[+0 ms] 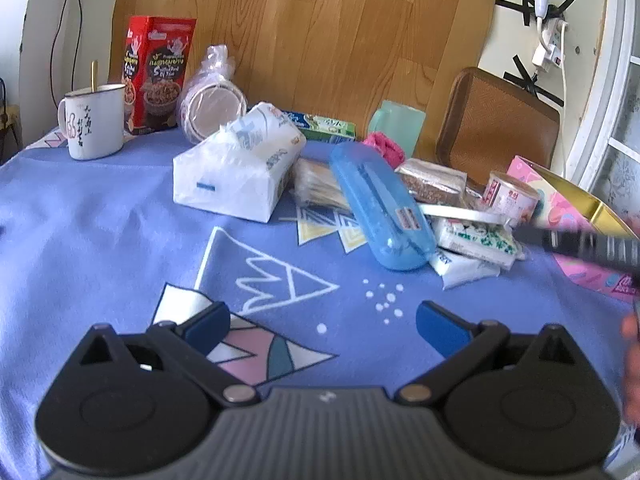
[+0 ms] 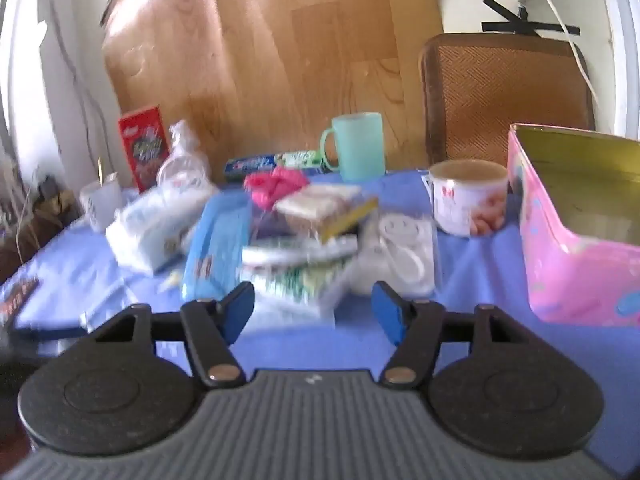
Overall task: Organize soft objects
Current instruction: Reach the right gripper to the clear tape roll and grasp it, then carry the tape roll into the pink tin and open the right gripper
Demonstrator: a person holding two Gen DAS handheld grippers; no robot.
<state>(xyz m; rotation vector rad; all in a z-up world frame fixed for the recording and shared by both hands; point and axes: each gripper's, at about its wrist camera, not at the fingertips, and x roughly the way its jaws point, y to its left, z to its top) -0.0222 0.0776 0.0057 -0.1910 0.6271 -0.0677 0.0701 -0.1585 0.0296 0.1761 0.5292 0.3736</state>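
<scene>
the tissue pack point(image 1: 236, 168) lies ungripped. both the left gripper point(image 1: 323, 322) and right gripper point(image 2: 313, 307) are spread, empty. a careless reach may topple the stacked packets point(image 2: 316, 236).

The left gripper point(image 1: 322, 326) tilts downward with its jaws spread wide, nothing between the blue pads point(image 1: 210, 326). The right gripper point(image 2: 314, 310) also angles downward, jaws parted but narrower, pads point(image 2: 386, 312) gripping nothing. At the right edge of the left wrist view a blurred hand point(image 1: 632, 356) shows
</scene>
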